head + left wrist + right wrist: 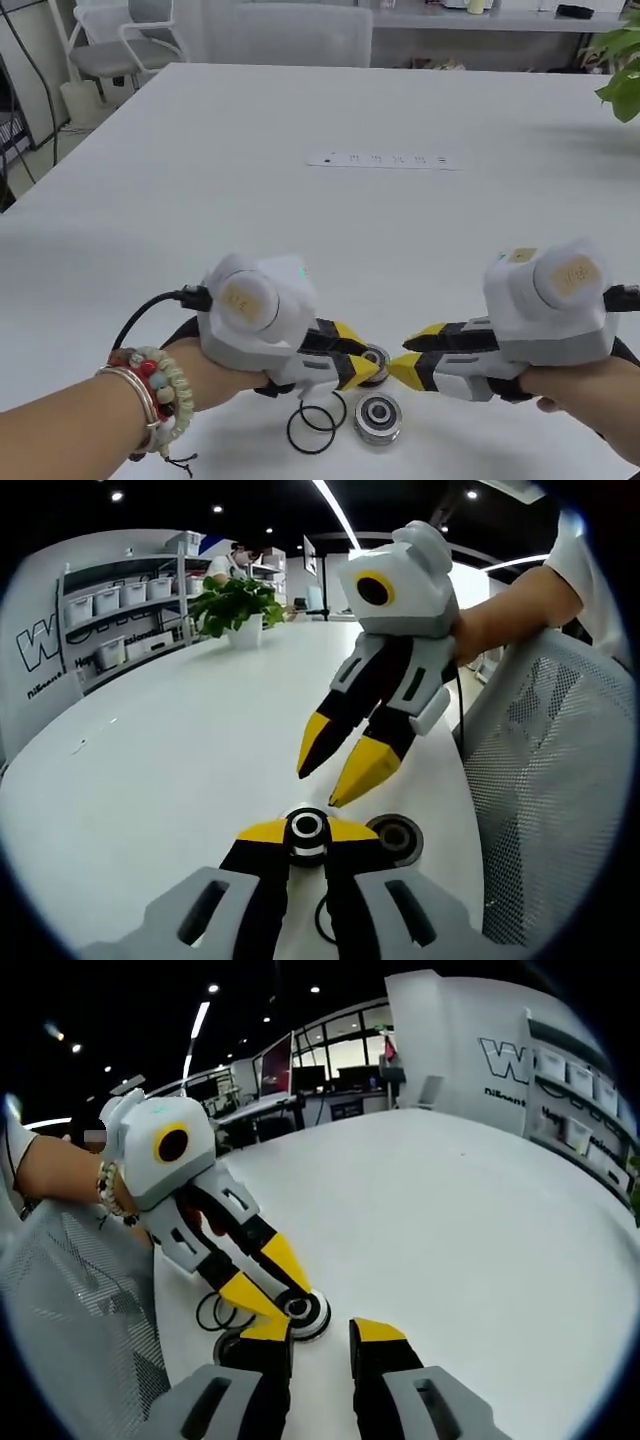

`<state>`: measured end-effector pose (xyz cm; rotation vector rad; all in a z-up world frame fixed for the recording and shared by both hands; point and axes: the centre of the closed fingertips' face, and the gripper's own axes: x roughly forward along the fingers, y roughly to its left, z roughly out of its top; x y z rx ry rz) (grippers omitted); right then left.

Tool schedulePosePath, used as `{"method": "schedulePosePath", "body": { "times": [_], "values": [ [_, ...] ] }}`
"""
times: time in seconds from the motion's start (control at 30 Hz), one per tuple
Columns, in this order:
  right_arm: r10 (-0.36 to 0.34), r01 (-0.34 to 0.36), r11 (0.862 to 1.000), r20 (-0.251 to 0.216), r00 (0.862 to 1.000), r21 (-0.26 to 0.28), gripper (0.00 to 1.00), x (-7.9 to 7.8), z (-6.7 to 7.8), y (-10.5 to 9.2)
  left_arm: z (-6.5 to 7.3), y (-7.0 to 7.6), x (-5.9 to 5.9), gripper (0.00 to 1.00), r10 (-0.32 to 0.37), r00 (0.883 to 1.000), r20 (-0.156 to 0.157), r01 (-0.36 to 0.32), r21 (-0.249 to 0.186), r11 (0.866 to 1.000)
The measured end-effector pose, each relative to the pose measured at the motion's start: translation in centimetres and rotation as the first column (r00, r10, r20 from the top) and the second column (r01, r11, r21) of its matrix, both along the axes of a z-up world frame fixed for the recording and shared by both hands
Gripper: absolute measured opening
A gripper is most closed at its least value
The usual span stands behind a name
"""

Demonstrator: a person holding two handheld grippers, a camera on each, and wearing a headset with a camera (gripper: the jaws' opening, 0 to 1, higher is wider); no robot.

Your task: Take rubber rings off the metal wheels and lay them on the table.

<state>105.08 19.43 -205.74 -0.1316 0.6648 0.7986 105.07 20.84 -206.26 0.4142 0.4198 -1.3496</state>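
Left gripper [360, 360]: we are holding it in the left hand [215, 375], low over the near edge of the table [300, 220]. Its jaws are clamping a wheel between their yellow tips.

Held wheel [307, 830]: we are seeing it face-on in the left gripper view, pinched from both sides. It is sitting close above the table, and we cannot tell whether it is touching the top.

Right gripper [322, 1332]: we are holding it in the right hand [590, 390], facing the left gripper. Its jaws are standing apart and gripping nothing, with their tips pointing at the held wheel from just beside it.

Loose wheel [378, 417]: it is lying flat on the table, just nearer to us than the held wheel and apart from both grippers.

Rings [315, 420]: two thin black rings are lying overlapped on the table, just left of the loose wheel and below the left gripper.

Bracelets [155, 385]: we are wearing several beaded ones on the left wrist.

Surroundings: a plant [625, 70] is standing at the table's far right, and a chair [125, 40] beyond its far left corner.
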Motion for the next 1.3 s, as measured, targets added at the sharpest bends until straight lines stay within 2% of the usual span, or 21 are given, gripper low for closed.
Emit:
{"method": "schedulePosePath", "body": {
  "times": [0.13, 0.23, 0.57, 0.73, 0.87, 0.93, 1.03, 1.13, 1.3],
  "values": [
    [-0.008, 0.008, 1.000, 0.008, 1.000, 0.021, 0.20, 0.5, 0.9, 0.1, 0.0, 0.0, 0.0, 0.08, -0.010, 1.000, 0.000, 0.010, -0.005, 1.000],
    [-0.009, 0.009, 1.000, -0.010, 1.000, 0.026, 0.20, 0.5, 0.7, 0.1, 0.0, 0.0, -0.1, 0.08, -0.017, 1.000, 0.002, 0.017, -0.009, 1.000],
    [0.034, -0.034, 0.999, -0.017, 0.999, 0.001, 0.19, 1.1, 0.2, 0.9, 0.0, 0.0, 0.4, 0.08, -0.004, 1.000, 0.004, 0.004, -0.009, 1.000],
    [0.039, -0.038, 0.999, -0.034, 0.999, 0.039, 0.20, 1.1, 0.5, 1.5, 0.0, 0.0, 0.5, 0.08, 0.005, 1.000, 0.004, -0.005, -0.012, 1.000],
    [0.032, -0.030, 0.997, -0.022, 0.999, 0.074, 0.22, 0.4, 0.6, 1.6, 0.0, 0.0, 0.5, 0.08, 0.008, 1.000, 0.006, -0.008, -0.012, 1.000],
    [0.061, -0.060, 0.997, -0.014, 0.998, 0.049, 0.22, -0.1, 0.4, 1.4, 0.0, 0.0, 0.5, 0.08, 0.008, 1.000, 0.005, -0.008, -0.013, 1.000],
    [0.072, -0.071, 0.997, -0.018, 0.997, 0.043, 0.25, -0.5, 0.2, 1.2, 0.0, 0.1, 0.5, 0.08, 0.007, 1.000, 0.005, -0.007, -0.015, 1.000],
    [0.106, -0.106, 0.994, -0.009, 0.994, 0.001, 0.29, -1.0, -0.2, 1.2, 0.0, 0.1, 0.5, 0.08, 0.009, 1.000, 0.005, -0.009, -0.015, 1.000],
    [0.104, -0.105, 0.994, -0.013, 0.994, -0.031, 0.29, -1.3, -1.1, 1.1, 0.0, 0.1, 0.5, 0.08, 0.013, 1.000, 0.005, -0.013, -0.014, 1.000]
  ]
}}
